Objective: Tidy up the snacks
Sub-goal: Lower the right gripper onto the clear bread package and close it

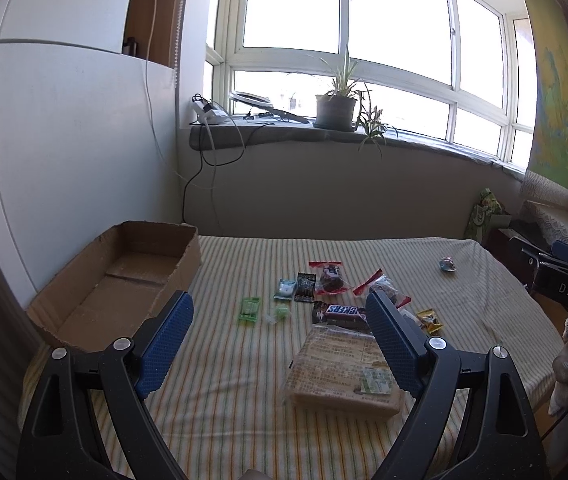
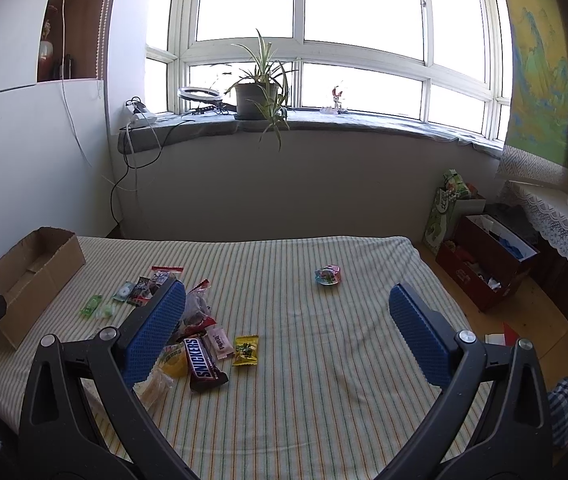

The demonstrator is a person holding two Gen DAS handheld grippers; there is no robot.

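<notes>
Snacks scattered on striped bed, ahead of both jaws, both spread wide, empty, cardboard box left.

One cardboard box, one Snickers bar, two green candies

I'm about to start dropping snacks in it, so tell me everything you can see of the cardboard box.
The cardboard box is a long, shallow tray of plain brown corrugated card with no lid or top flaps; its rim is rough and torn in places. It looks empty, only the creased floor showing. It rests flat on the striped cloth at the surface's far left, near the white wall, apart from the snack pile. Neither gripper touches it; in the left wrist view the left gripper hangs open just right of its near end.
</notes>
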